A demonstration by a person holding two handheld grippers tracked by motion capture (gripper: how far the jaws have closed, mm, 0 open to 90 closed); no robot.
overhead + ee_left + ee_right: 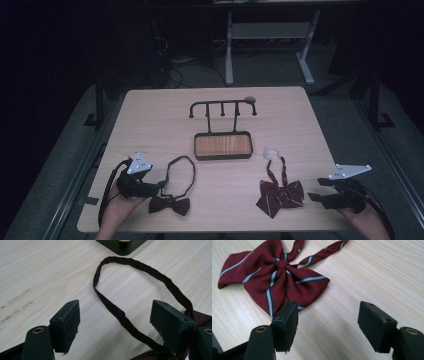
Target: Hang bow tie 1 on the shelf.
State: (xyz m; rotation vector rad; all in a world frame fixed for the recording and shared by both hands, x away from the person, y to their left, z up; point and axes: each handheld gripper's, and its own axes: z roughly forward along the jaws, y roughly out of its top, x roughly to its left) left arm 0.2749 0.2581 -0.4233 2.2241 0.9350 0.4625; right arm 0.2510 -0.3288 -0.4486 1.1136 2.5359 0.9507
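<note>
**Two bows, both grippers spread**

L gripper near-left on table, jaws wide apart w/ nothing pinched; dark bow just right of it, strap loop lying btwn jaws. R gripper near-right, jaws spread, empty; striped bow just left of it. Rack at centre, far side.

Count on table: two bow ties, one dark brown, one red striped. One hook stand on one wooden tray base. Two grippers, left and right.
</note>
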